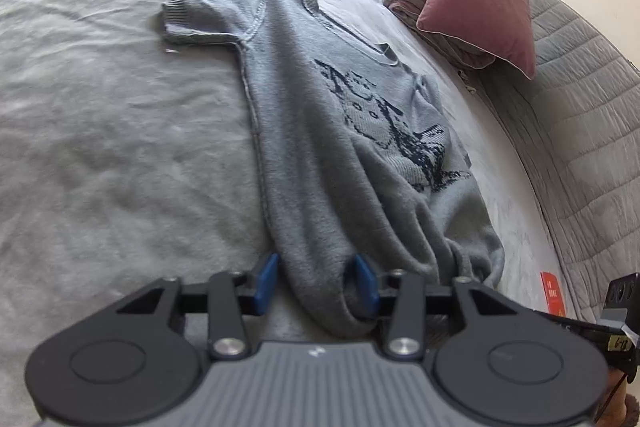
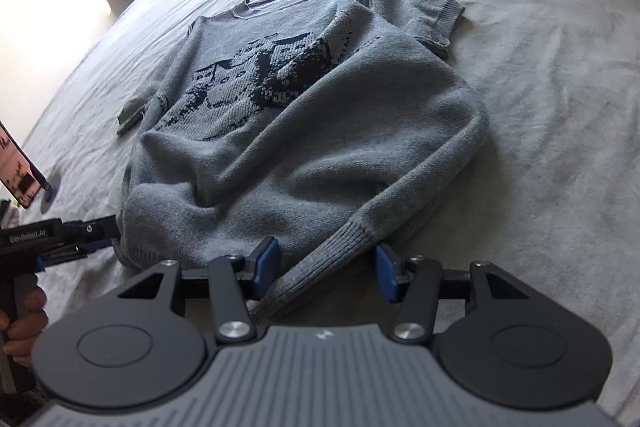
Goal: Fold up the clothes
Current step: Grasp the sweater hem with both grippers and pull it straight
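Left gripper [image 1: 316, 283]: jaws narrowed, pinching sweater [image 1: 320, 131] hem corner.
Right gripper [image 2: 326, 273]: jaws apart, ribbed cuff [image 2: 320, 267] lying loose between; should clamp first.

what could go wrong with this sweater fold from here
1. The left tool has only a bunched wad of the sweater hem between its pads, so lifting may drag folds unevenly.
2. The right tool stands open around the ribbed cuff, which could slip out.
3. The body is already rumpled, so creases may get folded in.
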A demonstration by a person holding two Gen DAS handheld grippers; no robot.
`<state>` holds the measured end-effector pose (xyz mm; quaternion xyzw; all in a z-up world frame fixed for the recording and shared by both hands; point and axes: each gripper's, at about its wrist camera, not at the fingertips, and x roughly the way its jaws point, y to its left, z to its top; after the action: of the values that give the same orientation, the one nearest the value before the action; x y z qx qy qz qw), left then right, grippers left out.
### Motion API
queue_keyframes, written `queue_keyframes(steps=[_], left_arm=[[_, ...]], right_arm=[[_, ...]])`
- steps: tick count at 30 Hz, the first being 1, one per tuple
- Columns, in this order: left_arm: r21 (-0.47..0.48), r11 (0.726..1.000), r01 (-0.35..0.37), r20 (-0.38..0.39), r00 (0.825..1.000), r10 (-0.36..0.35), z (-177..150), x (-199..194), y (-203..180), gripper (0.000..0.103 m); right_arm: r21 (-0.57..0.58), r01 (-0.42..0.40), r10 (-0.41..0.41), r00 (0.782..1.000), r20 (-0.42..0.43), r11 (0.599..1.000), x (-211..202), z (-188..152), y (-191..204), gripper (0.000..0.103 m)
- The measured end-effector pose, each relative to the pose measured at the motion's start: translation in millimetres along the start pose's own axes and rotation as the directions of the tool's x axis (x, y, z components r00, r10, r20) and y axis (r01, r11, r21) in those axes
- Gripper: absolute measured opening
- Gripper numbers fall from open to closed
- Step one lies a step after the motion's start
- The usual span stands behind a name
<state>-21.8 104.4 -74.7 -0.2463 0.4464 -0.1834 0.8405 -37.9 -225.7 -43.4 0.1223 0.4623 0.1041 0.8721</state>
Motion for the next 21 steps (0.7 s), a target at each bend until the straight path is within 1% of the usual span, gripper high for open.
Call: queue_keyframes(steps=[1,2,3,4,5,6,8,10,14,18,21], left_arm=[[-0.003,1.0,-0.001,-0.001,1.0,0.001,0,2,0,0.028],[-0.011,1.0,-0.002,0.001,1.0,0.002,0,2,2,0.02],[-0.024,1.0,-0.003,0.0,1.0,0.003,0,3,3,0.014],[-0.037,0.999,-0.001,-0.002,1.0,0.001,1,4,5,0.012],[-0.047,0.999,0.003,-0.003,1.0,-0.004,1,3,7,0.008],[-0.051,0.999,0.003,-0.003,1.0,-0.003,1,2,7,0.007],[-0.036,0.999,-0.001,0.007,1.0,0.001,1,-2,4,0.007],[-0.008,1.0,-0.007,0.028,1.0,0.007,0,-8,-2,0.006],[0.025,1.0,-0.008,0.092,0.996,0.006,3,-25,-10,0.006],[0.047,0.999,-0.026,0.176,0.984,0.017,13,-43,-14,0.006],[0.041,0.999,-0.035,0.231,0.973,0.024,23,-50,-16,0.006]], right_arm=[[-0.018,0.011,-0.01,1.0,0.008,1.0,0,-1,3,0.053],[-0.036,0.019,-0.018,1.0,0.015,0.999,0,-2,5,0.047],[-0.051,0.023,-0.022,0.999,0.025,0.998,0,-3,6,0.042],[-0.066,0.028,-0.026,0.999,0.033,0.997,-1,-3,7,0.033],[-0.074,0.029,-0.027,0.999,0.036,0.997,-1,-3,7,0.027],[-0.077,0.028,-0.025,0.999,0.039,0.997,-2,-3,6,0.023],[-0.072,0.018,-0.015,0.999,0.039,0.997,-4,-2,2,0.012],[-0.051,0.01,-0.007,0.999,0.042,0.999,-7,-2,0,0.008],[-0.039,0.023,-0.019,0.996,0.086,0.999,-19,0,-4,0.007],[-0.015,0.039,-0.036,0.988,0.151,0.999,-35,4,-11,0.006],[0.01,0.056,-0.057,0.979,0.194,0.998,-43,12,-17,0.006]])
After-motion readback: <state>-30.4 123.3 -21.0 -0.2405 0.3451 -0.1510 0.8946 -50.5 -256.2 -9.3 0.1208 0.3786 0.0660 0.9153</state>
